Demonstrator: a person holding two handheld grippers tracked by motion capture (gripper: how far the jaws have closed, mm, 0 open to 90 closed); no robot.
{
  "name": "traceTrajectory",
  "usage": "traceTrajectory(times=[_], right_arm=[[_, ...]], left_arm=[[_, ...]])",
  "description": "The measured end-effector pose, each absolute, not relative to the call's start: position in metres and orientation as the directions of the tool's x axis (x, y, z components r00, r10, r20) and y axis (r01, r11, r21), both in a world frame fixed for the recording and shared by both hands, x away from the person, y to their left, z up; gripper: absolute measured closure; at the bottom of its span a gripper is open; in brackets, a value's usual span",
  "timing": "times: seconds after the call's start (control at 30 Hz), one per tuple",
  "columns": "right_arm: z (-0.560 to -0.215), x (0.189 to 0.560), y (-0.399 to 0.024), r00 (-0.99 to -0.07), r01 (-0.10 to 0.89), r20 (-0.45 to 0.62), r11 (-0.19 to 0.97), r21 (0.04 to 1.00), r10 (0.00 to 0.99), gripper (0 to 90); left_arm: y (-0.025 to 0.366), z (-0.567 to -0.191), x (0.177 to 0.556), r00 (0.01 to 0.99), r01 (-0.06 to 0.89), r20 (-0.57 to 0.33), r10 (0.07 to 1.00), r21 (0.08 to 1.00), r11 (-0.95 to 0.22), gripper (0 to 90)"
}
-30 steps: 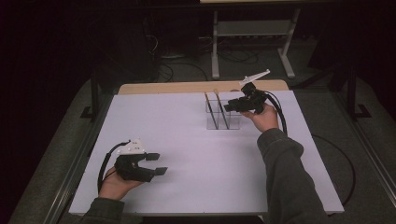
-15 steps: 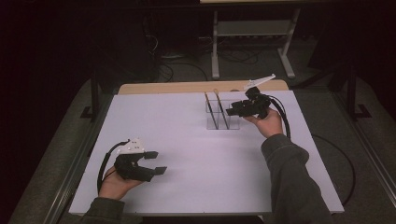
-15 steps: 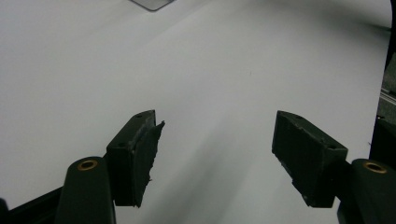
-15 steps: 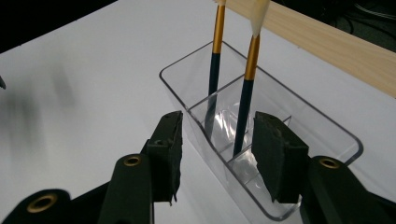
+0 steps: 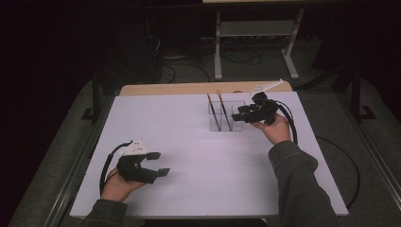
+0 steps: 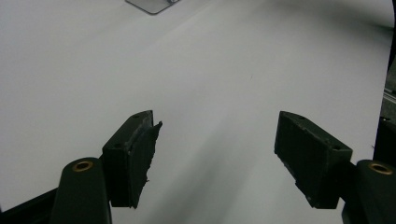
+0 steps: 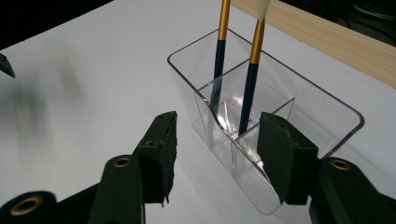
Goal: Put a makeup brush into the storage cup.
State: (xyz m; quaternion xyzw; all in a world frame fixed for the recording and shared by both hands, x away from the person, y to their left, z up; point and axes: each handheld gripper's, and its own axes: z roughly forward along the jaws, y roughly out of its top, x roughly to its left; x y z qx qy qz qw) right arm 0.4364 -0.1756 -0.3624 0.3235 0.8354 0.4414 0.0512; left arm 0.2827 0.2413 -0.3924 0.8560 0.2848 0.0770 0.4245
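Note:
A clear plastic holder with compartments stands on the white table at the back right. Two brushes with dark handles and gold ferrules lean in it, bristles up. My right gripper sits at the holder's right end. Its jaws have just been opening and stand apart. The holder's near corner shows between them, with no pad pressing on it. My left gripper rests at the front left, far from the holder. Its jaws have just been opening and stand wide with only bare table between them.
A white sheet covers the table, and a wooden strip shows along its far edge. Behind the table, on the dark floor, are a metal stand and loose cables. A cable trails off the right side.
The right hand has drawn slightly to the right and toward the person, away from the holder, and its jaws are wider apart. The left hand has kept its place.

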Motion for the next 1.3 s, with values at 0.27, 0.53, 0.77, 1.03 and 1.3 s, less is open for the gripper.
traceTrajectory(times=[0.27, 0.53, 0.77, 1.03, 1.3], right_arm=[[-0.364, 0.43, -0.183, -0.775, 0.5, 0.204, 0.385, 0.776, 0.598, 42.7], [-0.365, 0.421, -0.19, -0.776, 0.492, 0.198, 0.38, 0.784, 0.598, 41.5], [-0.364, 0.414, -0.194, -0.783, 0.475, 0.184, 0.38, 0.794, 0.594, 40.3], [-0.367, 0.405, -0.2, -0.783, 0.474, 0.188, 0.374, 0.797, 0.593, 38.7], [-0.367, 0.397, -0.203, -0.786, 0.465, 0.186, 0.365, 0.807, 0.589, 37.3]], left_arm=[[0.242, -0.393, 0.283, 0.823, 0.425, -0.11, 0.557, 0.769, -0.476, 28.3], [0.243, -0.394, 0.283, 0.82, 0.427, -0.106, 0.562, 0.768, -0.478, 28.2], [0.243, -0.395, 0.283, 0.819, 0.426, -0.103, 0.565, 0.769, -0.477, 28.4], [0.244, -0.396, 0.283, 0.816, 0.43, -0.104, 0.569, 0.766, -0.477, 28.4], [0.245, -0.397, 0.284, 0.812, 0.431, -0.098, 0.576, 0.766, -0.477, 28.4]])
